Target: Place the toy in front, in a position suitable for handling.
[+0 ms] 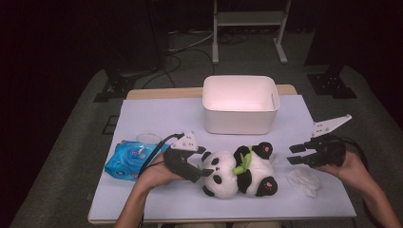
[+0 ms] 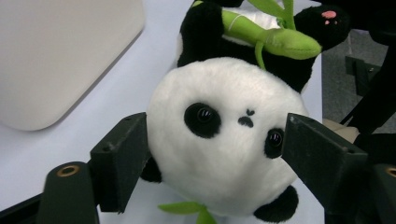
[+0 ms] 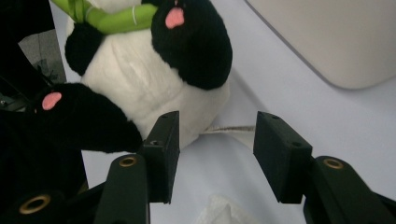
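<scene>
My left gripper (image 1: 205, 172) spread around panda (image 1: 237, 171) head, pads apart from it; right gripper (image 1: 295, 154) spread, empty. Bin (image 1: 240, 105) behind, wipes pack (image 1: 128, 159) left, tissue (image 1: 304, 181) under right.

A plush panda (image 1: 240, 171) is seen lying on its back on the white table cover, lengthwise across the near half, just in front of the white bin; its round white head (image 2: 224, 144), with black eye patches and a small black nose, is turned to the left; a green bamboo stalk (image 2: 266, 35) is held across its chest; its black feet (image 3: 189, 37), marked with pink pads, are pointed right.
</scene>
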Action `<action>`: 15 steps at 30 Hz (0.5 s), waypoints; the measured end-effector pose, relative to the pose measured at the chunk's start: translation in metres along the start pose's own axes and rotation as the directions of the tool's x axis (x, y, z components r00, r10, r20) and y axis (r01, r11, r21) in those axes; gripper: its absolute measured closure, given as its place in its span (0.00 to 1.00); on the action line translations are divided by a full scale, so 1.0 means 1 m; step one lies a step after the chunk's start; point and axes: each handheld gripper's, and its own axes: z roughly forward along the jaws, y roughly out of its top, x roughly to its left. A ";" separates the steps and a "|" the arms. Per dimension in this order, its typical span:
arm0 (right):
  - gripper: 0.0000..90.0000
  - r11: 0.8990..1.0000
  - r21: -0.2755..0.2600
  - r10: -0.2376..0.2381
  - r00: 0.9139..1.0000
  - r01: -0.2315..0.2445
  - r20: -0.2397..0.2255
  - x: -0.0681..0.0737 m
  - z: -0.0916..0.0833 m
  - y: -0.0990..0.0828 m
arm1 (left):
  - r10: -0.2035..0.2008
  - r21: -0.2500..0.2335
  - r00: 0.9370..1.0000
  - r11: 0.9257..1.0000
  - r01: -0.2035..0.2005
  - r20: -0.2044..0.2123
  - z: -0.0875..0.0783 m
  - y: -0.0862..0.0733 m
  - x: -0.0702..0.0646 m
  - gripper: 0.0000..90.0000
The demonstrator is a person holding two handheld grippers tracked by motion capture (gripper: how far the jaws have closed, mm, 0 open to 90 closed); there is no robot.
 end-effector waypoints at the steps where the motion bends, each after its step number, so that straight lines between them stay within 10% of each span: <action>1: 0.55 1.000 -0.002 -0.008 1.000 0.008 0.000 0.000 0.000 0.004 | -0.002 -0.004 1.000 1.000 0.002 -0.001 -0.002 0.000 0.001 0.24; 15: 0.50 0.995 0.021 -0.099 0.995 0.099 -0.027 -0.007 0.013 0.062 | -0.029 -0.009 0.999 1.000 0.029 -0.021 -0.007 -0.008 0.003 0.20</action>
